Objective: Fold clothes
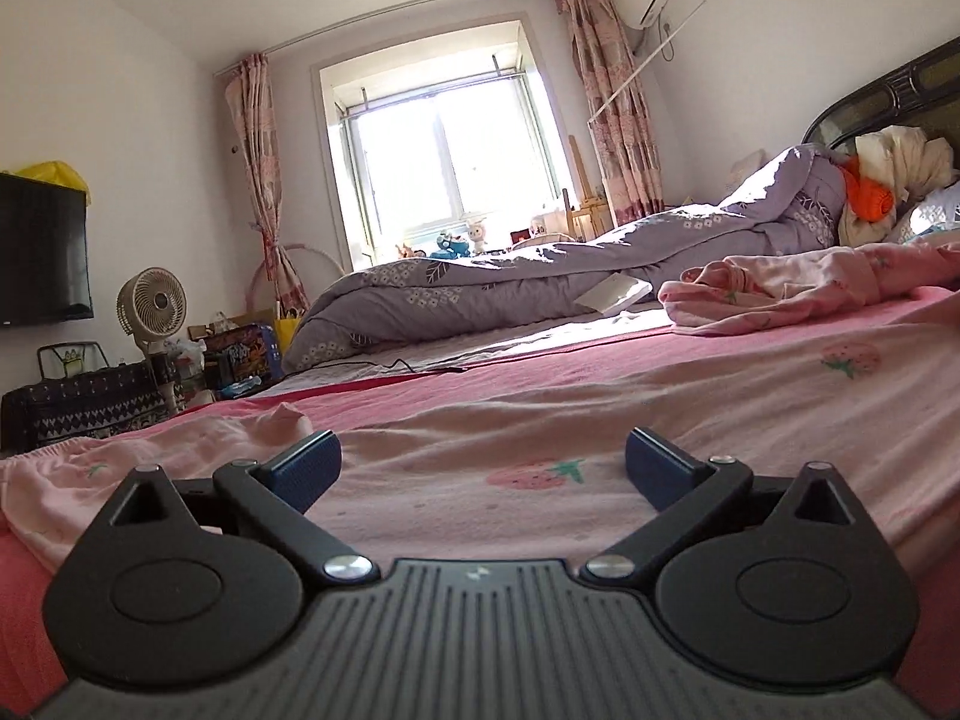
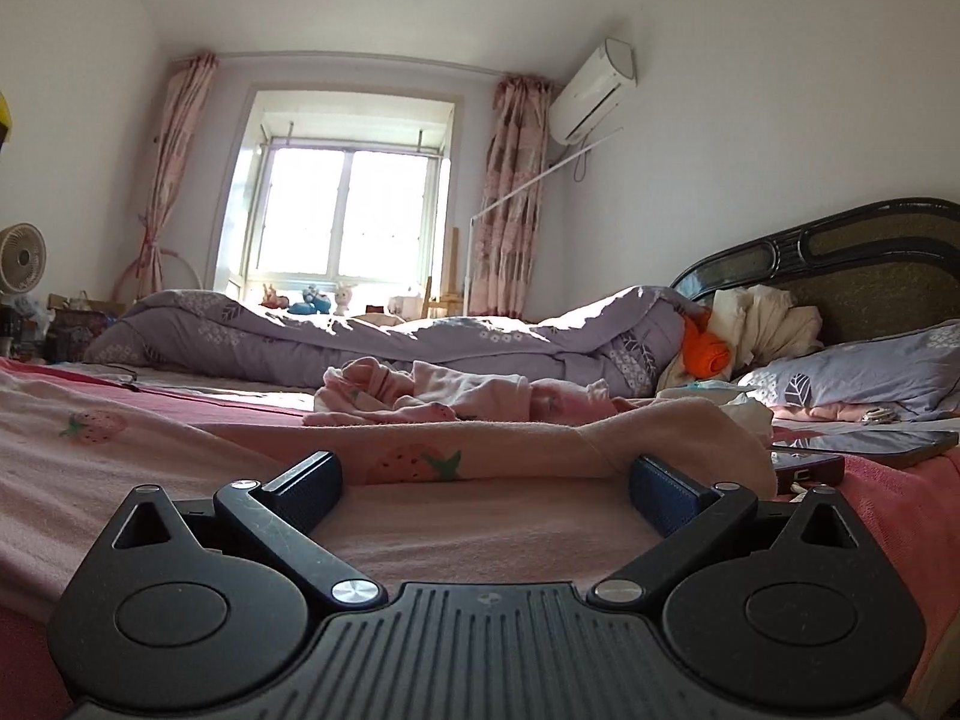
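your left gripper (image 1: 483, 465) sits low over the pale pink strawberry-print garment (image 1: 540, 420) spread flat on the pink bedsheet (image 1: 24, 600), blue-padded fingers (image 1: 306, 468) spread wide and holding nothing. your right gripper (image 2: 485, 480) is just as wide open and empty, a rolled fold of the same garment lying across just beyond its tips. a crumpled pink garment (image 2: 420, 399) lies further back, before the lilac floral quilt (image 2: 300, 342).
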